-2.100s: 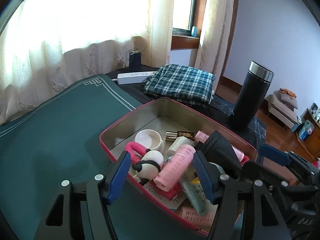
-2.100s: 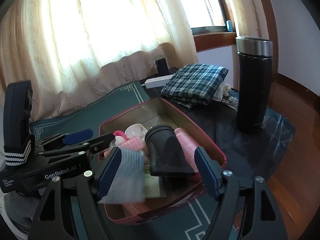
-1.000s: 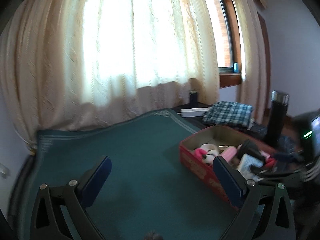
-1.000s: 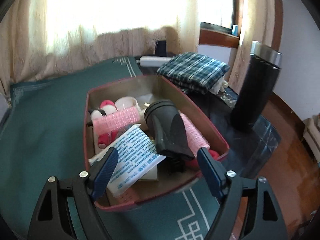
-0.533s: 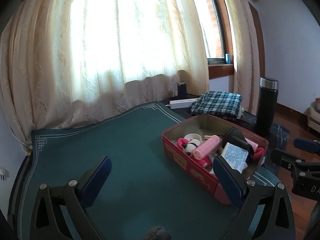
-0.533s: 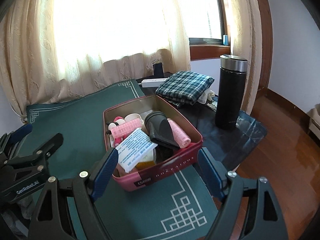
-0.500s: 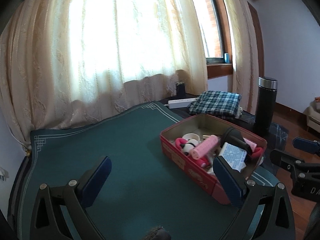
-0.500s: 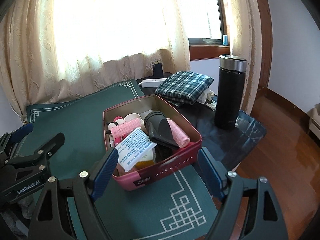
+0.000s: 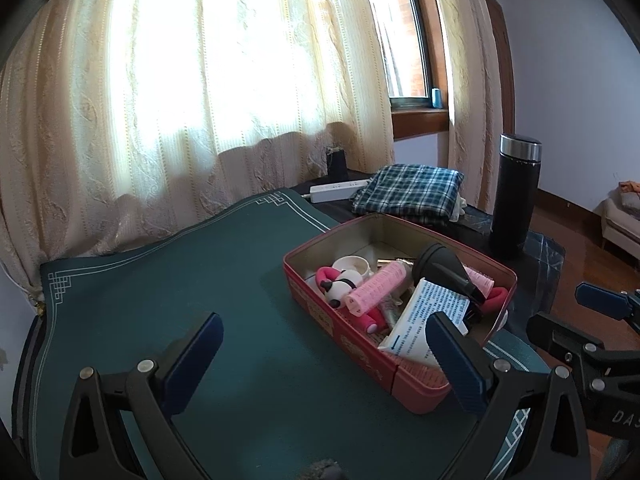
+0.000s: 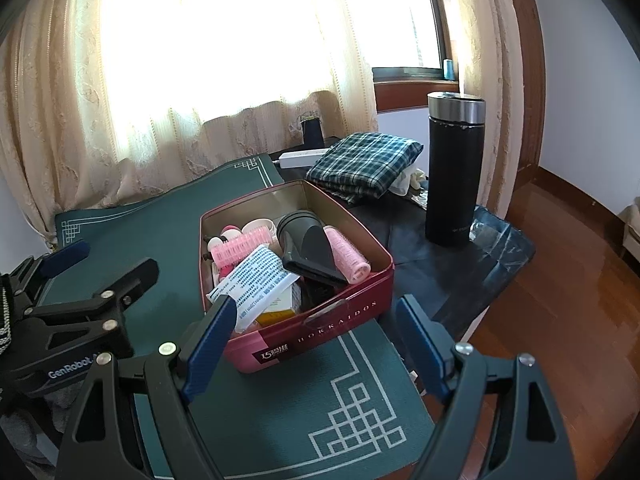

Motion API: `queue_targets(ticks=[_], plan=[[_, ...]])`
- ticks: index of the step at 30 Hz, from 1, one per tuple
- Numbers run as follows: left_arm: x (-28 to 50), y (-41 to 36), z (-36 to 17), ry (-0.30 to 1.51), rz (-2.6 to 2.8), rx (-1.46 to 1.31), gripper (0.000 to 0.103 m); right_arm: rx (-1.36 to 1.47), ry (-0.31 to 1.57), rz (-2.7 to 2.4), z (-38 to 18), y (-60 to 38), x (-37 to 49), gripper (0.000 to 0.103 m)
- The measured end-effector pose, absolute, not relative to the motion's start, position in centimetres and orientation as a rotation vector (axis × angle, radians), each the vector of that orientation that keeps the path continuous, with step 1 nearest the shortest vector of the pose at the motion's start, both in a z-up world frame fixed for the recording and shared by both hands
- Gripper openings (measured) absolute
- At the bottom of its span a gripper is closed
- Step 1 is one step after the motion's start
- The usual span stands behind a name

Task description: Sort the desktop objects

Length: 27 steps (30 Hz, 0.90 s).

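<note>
Your left gripper [image 9: 324,354] hangs above the dark green desk mat with white fret corners [image 9: 168,280], its blue-padded jaws spread wide with nothing between them; its left pad sits over bare mat, its right pad in front of the near right end of the tin. Just right of centre on the mat stands the red rectangular metal tin marked HOKKAIDOS [image 10: 340,316], lidless and full. At the tin's far left lie a small white round jar [image 9: 352,266] and a pink-and-white panda-faced toy [image 9: 340,288]; beside them a pink ribbed hair roller [image 9: 374,292] lies slantwise. A white printed paper packet [image 10: 256,280] leans at the near end, over a yellow-and-white box [image 10: 280,306]. A black hair-dryer nozzle [image 10: 308,246] lies in the middle, with a second pink hair roller [image 10: 346,256] against the right wall. Your right gripper [image 10: 316,348] hovers at the tin's near end, jaws apart and holding nothing, one pad at each near corner, neither visibly touching. Beyond the mat, on the black tabletop [image 10: 420,252], lie a white power strip [image 10: 304,156] and a folded green plaid cloth [image 10: 364,164]. Far right stands a tall black flask with a steel cap [image 10: 454,168], well apart from the tin. Cream curtains [image 9: 200,100] fill the background.
</note>
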<state>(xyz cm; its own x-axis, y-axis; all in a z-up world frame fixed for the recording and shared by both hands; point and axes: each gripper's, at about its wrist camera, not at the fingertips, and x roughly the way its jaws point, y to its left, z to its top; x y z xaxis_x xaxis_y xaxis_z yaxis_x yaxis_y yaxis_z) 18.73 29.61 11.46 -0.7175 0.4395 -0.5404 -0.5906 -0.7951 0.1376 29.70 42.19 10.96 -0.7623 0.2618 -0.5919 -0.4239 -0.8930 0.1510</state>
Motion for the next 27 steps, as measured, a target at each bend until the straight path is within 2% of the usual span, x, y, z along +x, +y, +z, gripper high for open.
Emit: queue_targets(ticks=[27], plan=[[18.1, 31.7, 10.6, 0.475, 2.393, -0.689, 0.103, -0.831, 0.415, 2.595, 10.1, 43.5, 29.2, 0.084]])
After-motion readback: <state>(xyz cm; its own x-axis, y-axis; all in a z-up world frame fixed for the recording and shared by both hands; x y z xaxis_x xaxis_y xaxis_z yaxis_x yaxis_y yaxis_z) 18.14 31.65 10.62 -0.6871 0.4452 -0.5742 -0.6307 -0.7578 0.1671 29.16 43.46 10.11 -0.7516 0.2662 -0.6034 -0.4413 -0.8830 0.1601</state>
